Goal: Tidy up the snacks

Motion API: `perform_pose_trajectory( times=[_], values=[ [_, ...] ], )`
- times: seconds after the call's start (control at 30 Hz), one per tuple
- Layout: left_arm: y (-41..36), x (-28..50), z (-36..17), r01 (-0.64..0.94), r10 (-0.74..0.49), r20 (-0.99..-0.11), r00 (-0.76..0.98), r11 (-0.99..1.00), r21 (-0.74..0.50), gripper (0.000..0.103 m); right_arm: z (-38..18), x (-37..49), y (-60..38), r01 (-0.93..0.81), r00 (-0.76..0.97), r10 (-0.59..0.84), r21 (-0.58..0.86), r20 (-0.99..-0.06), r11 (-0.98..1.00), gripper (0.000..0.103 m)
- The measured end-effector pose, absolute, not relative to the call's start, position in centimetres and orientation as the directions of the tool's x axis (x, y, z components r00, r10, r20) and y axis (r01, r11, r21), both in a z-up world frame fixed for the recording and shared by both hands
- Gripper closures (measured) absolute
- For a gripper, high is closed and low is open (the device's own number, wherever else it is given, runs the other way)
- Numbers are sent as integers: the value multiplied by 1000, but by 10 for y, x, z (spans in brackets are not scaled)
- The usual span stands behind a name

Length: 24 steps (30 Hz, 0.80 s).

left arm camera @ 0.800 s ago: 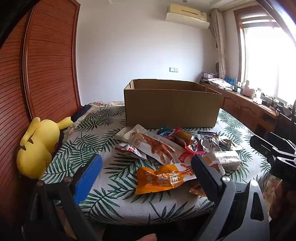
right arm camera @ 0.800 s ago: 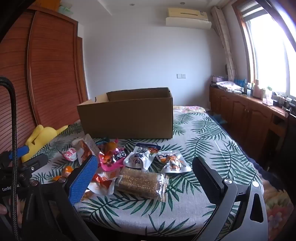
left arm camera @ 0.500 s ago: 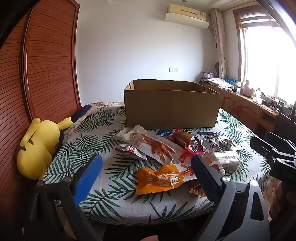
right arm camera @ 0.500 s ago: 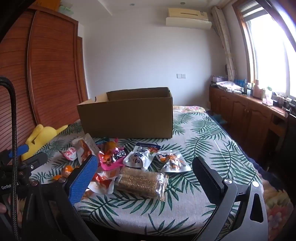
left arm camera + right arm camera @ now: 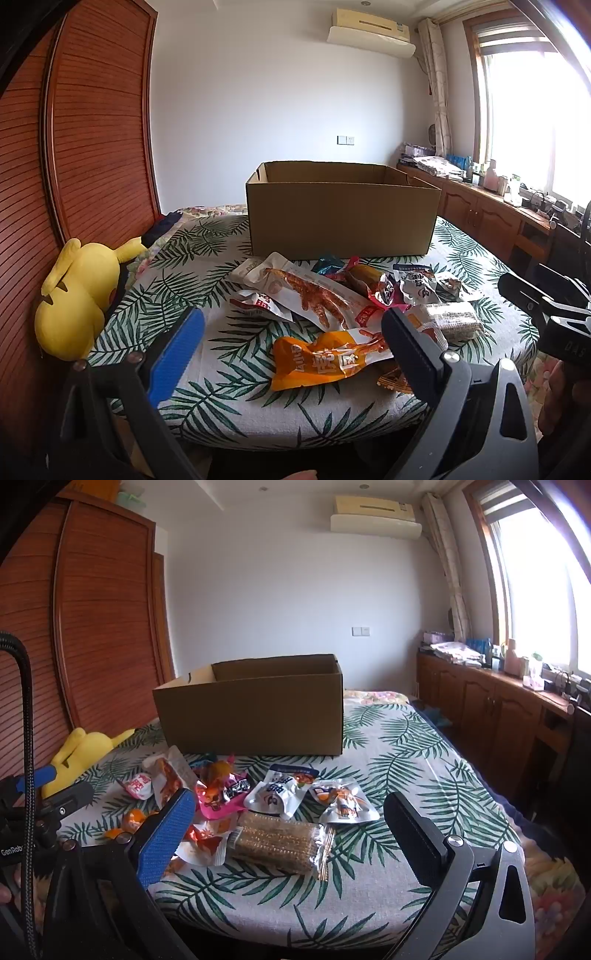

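Snack packets (image 5: pixel 332 306) lay heaped on the leaf-print bedspread (image 5: pixel 406 760) just before the open cardboard box (image 5: pixel 341 214); a yellow plush toy (image 5: pixel 79 295) sat left of it. The left gripper (image 5: pixel 291 343) and right gripper (image 5: pixel 288 827) hung short of the heap, jaws spread wide, holding nothing.

You're working in plain daylight from the window (image 5: pixel 524 122) on the right, which blows out to pure white glare and washes the curtain (image 5: pixel 448 572) and cabinet top (image 5: pixel 517 679) beside it, while the wooden wardrobe (image 5: pixel 92 140) on the left stays darker. The fisheye bends that wardrobe and the window frame into curves and blackens the picture corners, yet the snack packets (image 5: pixel 325 306) look sharp, with only soft, faint shadows on the leaf-print cloth (image 5: pixel 406 746)
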<state>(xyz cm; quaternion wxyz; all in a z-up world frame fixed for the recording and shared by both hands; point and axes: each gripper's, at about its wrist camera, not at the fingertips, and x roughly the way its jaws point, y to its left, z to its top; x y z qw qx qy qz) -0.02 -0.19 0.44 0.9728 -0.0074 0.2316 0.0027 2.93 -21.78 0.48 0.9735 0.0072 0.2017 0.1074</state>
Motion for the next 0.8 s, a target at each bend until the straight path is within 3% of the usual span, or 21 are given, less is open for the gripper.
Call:
perform_pose_trajectory(
  times=[0.8],
  values=[
    [-2, -3, 3, -13, 12, -442, 897, 1000, 1, 5, 4, 28, -219, -205, 896, 212, 59, -390, 977, 0]
  ],
)
